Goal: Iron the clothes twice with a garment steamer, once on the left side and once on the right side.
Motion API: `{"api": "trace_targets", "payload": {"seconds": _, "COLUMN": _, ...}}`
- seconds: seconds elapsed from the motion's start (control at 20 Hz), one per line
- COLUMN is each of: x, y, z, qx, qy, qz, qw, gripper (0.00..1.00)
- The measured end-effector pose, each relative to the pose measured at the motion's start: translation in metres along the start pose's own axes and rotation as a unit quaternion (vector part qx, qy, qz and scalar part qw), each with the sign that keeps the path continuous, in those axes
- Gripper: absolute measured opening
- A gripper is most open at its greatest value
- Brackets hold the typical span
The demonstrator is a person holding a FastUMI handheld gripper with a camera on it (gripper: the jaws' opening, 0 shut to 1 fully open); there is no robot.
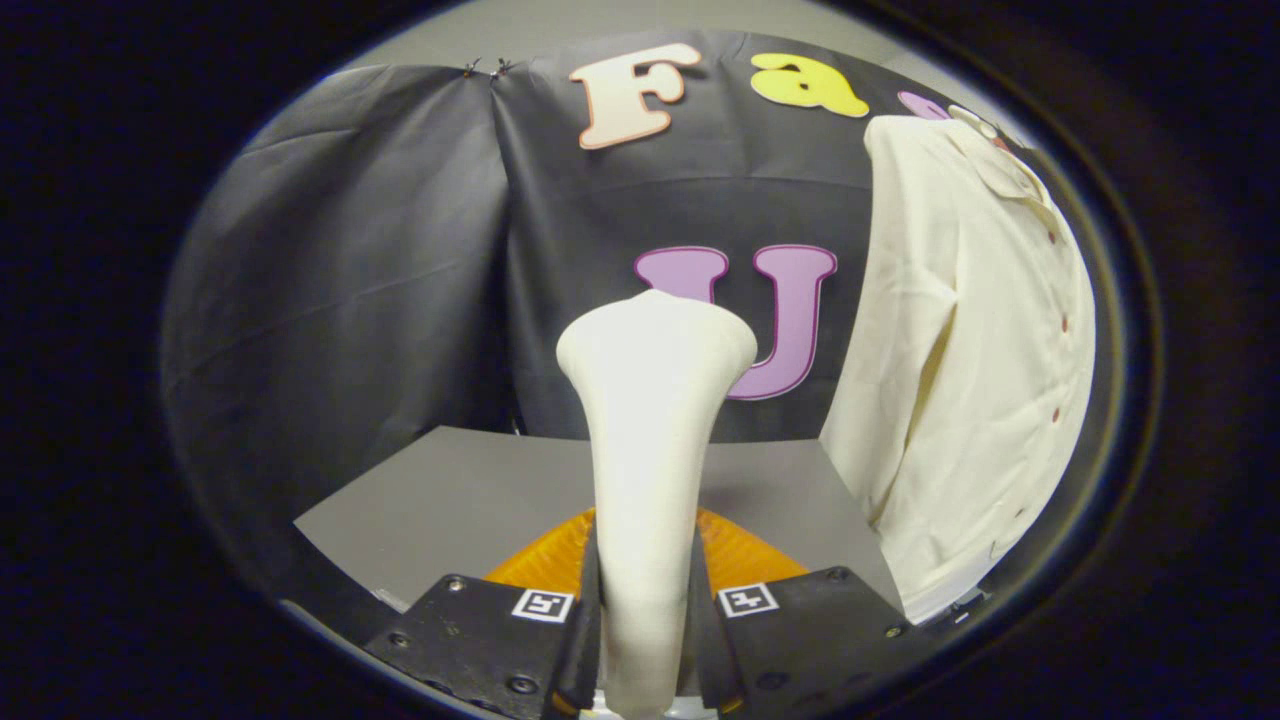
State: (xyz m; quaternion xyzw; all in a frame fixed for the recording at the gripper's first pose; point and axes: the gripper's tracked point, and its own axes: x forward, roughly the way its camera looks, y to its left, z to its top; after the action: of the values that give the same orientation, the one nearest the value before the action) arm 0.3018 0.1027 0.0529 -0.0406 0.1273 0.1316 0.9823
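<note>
grey table (pixel 470 500), orange base (pixel 545 560) on it

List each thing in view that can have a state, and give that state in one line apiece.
gripper: shut on the garment steamer, a finger pressed to each side of its handle.
garment steamer: held upright between the fingers, its wide head on top, apart from the shirt.
shirt: hanging beside the steamer against the booth wall, buttoned, with folds down its sleeve.
orange piece: low behind the fingers, partly hidden by the steamer.

Screwed tool (pixel 645 620) plates, square markers
</note>
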Motion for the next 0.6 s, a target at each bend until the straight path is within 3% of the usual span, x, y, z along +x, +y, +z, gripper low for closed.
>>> {"api": "trace_targets", "payload": {"seconds": 0.25, "x": -0.011, "y": 0.002, "z": 0.015, "qx": 0.017, "qy": -0.039, "qz": 0.023, "qw": 0.999, "gripper": 0.39}}
{"api": "trace_targets", "payload": {"seconds": 0.6, "x": -0.017, "y": 0.003, "z": 0.035, "qx": 0.034, "qy": -0.073, "qz": 0.019, "qw": 0.997, "gripper": 0.36}}
